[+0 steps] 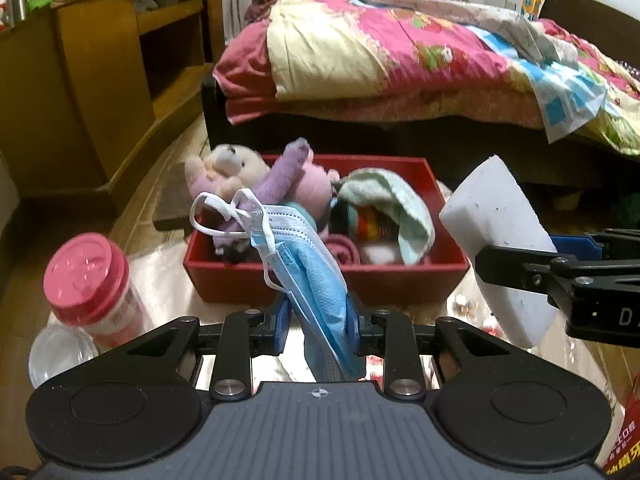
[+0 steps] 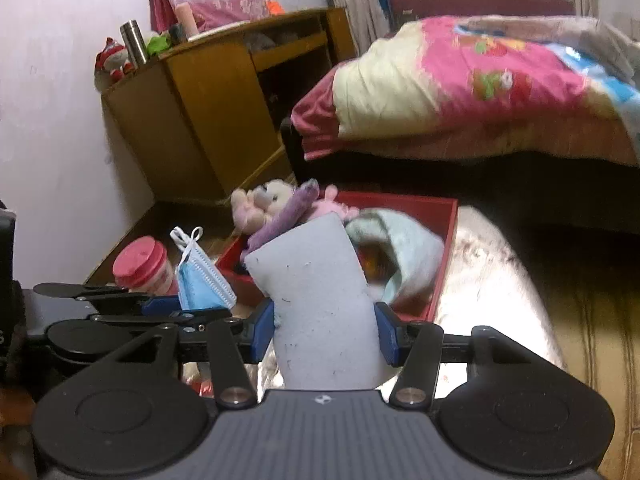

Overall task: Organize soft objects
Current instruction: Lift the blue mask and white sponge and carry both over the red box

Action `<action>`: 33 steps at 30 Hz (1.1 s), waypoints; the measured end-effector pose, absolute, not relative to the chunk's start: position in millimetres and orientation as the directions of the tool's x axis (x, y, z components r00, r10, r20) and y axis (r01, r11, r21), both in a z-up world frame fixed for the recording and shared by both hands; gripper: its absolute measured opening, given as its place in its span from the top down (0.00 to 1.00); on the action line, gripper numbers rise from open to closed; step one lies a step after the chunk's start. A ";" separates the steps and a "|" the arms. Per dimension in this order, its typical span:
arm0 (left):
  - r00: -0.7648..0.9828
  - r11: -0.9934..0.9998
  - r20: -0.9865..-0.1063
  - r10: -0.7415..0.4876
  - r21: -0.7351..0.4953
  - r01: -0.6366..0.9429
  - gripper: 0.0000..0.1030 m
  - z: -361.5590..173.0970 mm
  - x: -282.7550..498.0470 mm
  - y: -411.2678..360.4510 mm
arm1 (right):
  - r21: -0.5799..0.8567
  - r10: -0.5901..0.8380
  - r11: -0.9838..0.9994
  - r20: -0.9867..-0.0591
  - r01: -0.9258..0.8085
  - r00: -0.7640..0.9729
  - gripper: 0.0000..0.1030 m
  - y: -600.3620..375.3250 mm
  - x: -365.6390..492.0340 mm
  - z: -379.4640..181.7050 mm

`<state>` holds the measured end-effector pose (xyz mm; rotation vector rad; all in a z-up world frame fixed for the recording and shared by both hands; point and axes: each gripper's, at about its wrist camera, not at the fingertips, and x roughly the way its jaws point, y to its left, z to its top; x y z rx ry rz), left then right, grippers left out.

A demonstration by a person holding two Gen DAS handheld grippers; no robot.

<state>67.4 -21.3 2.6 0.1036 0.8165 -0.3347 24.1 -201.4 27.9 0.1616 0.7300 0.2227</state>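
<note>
My left gripper (image 1: pixel 320 320) is shut on a blue face mask (image 1: pixel 316 276), held upright just in front of the red box (image 1: pixel 400 280). The mask also shows in the right wrist view (image 2: pixel 202 280). My right gripper (image 2: pixel 324 330) is shut on a white sponge block (image 2: pixel 320 300), held in front of the red box (image 2: pixel 444 264); the sponge shows at the right of the left wrist view (image 1: pixel 500 240). The box holds a plush toy (image 1: pixel 256 176), a light green towel (image 1: pixel 396 204) and other soft items.
A jar with a pink lid (image 1: pixel 88 280) and a clear lid (image 1: pixel 56 352) stand left of the box on a shiny table (image 2: pixel 488 280). A bed with a pink quilt (image 1: pixel 400 52) is behind. A wooden cabinet (image 1: pixel 100 80) stands at the left.
</note>
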 end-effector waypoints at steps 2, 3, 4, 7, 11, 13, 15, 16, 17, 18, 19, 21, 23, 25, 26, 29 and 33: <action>0.647 0.943 -0.717 -0.260 -0.044 0.331 0.73 8.4 70.6 -21.6 | 0.222 0.252 0.965 -0.624 -0.141 0.739 0.72 -202.2 27.0 33.1; 0.653 0.943 -0.711 -0.261 -0.044 0.329 0.73 11.2 72.9 -21.7 | 0.226 0.252 0.964 -0.616 -0.140 0.746 0.72 -203.0 28.7 35.6; 0.659 0.944 -0.705 -0.261 -0.044 0.326 0.73 14.1 75.5 -21.8 | 0.227 0.250 0.964 -0.608 -0.137 0.754 0.72 -203.3 30.6 37.5; 0.677 0.949 -0.688 -0.262 -0.055 0.312 0.73 22.0 85.6 -20.4 | 0.232 0.244 0.964 -0.590 -0.128 0.770 0.72 -205.6 38.7 42.6; 0.689 0.949 -0.673 -0.269 -0.064 0.307 0.72 28.5 96.5 -21.5 | 0.241 0.241 0.963 -0.566 -0.121 0.788 0.72 -210.5 49.2 49.0; 0.694 0.949 -0.668 -0.269 -0.061 0.309 0.72 29.0 102.3 -24.2 | 0.236 0.234 0.965 -0.560 -0.119 0.795 0.72 -212.4 57.5 51.7; 0.694 0.949 -0.669 -0.268 -0.059 0.310 0.72 26.9 109.3 -27.3 | 0.235 0.225 0.966 -0.557 -0.107 0.799 0.72 -215.6 64.5 50.7; 0.691 0.948 -0.670 -0.270 -0.059 0.312 0.72 25.4 113.7 -29.5 | 0.232 0.219 0.967 -0.562 -0.102 0.798 0.72 -217.4 68.8 49.3; 0.690 0.948 -0.672 -0.271 -0.060 0.313 0.72 23.6 118.3 -32.0 | 0.232 0.212 0.968 -0.567 -0.093 0.796 0.72 -219.7 73.3 46.9; 0.688 0.947 -0.672 -0.273 -0.062 0.315 0.72 22.2 121.8 -33.9 | 0.233 0.208 0.969 -0.573 -0.086 0.792 0.72 -221.9 78.0 44.2; 0.686 0.945 -0.672 -0.278 -0.064 0.320 0.72 20.4 126.5 -37.3 | 0.232 0.204 0.969 -0.582 -0.080 0.787 0.72 -224.0 83.3 41.5; 0.683 0.941 -0.673 -0.284 -0.059 0.333 0.72 17.0 134.8 -44.0 | 0.224 0.190 0.972 -0.589 -0.068 0.786 0.72 -227.4 92.7 36.8; 0.683 0.940 -0.676 -0.275 -0.038 0.340 0.71 10.4 147.0 -52.9 | 0.208 0.180 0.976 -0.598 -0.066 0.781 0.72 -228.0 105.9 31.6; 0.674 0.940 -0.689 -0.265 -0.030 0.339 0.70 1.8 159.8 -58.5 | 0.195 0.174 0.979 -0.611 -0.067 0.772 0.72 -226.7 120.1 23.8; 0.663 0.941 -0.702 -0.260 -0.031 0.337 0.69 -3.9 168.5 -61.6 | 0.186 0.173 0.980 -0.619 -0.071 0.766 0.72 -225.7 127.6 18.9; 0.661 0.946 -0.712 -0.236 -0.012 0.325 0.61 -13.2 182.8 -66.0 | 0.174 0.162 0.983 -0.631 -0.065 0.758 0.65 -225.5 144.7 3.7; 0.684 0.954 -0.700 -0.203 0.014 0.298 0.42 -15.1 189.6 -65.8 | 0.179 0.150 0.983 -0.642 -0.044 0.752 0.59 -231.4 155.6 -10.3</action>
